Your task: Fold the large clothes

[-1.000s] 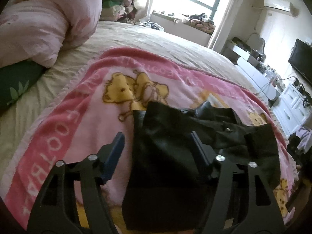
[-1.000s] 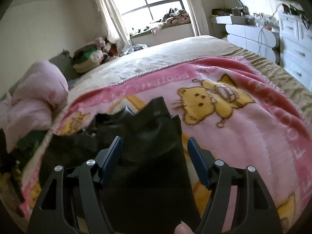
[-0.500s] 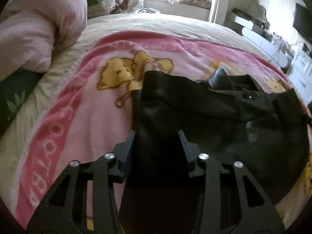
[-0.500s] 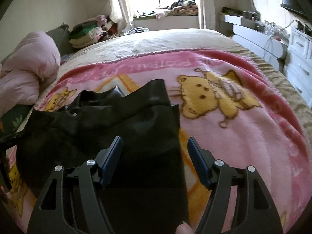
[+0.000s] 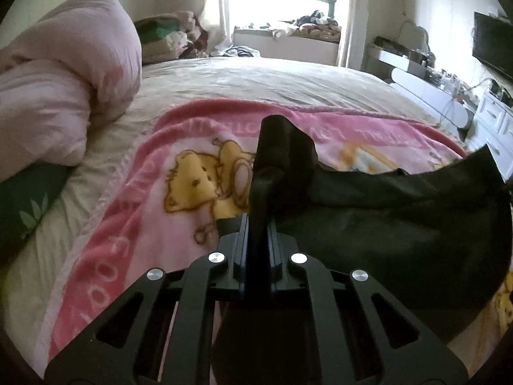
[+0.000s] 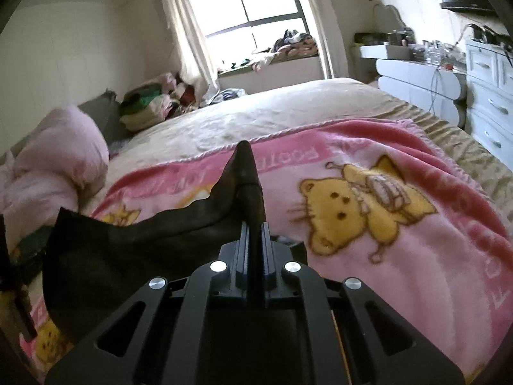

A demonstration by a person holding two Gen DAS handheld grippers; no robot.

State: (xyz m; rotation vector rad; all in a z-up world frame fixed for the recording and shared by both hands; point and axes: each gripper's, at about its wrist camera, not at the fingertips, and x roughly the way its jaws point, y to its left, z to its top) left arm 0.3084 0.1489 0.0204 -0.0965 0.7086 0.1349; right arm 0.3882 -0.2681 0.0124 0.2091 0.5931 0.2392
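Note:
A large black garment [image 5: 400, 231] lies on a pink bear-print blanket [image 5: 154, 211] on the bed. My left gripper [image 5: 256, 240] is shut on the garment's left edge, and a pinched fold stands up past the fingers. My right gripper [image 6: 255, 243] is shut on the garment [image 6: 105, 263] at its right edge, with a pointed fold sticking up. The cloth hangs lifted between the two grippers. The blanket also shows in the right wrist view [image 6: 400, 256].
A pink duvet [image 5: 64, 96] is bunched at the left of the bed, over a green pillow [image 5: 25, 205]. Folded clothes [image 6: 144, 109] are stacked near the window. White drawers [image 6: 487, 96] and a TV [image 5: 493, 48] stand to the right.
Both grippers went from open over the flat garment to shut on its near edge, the left first. The pinched edge has risen off the blanket and both views have tilted up.

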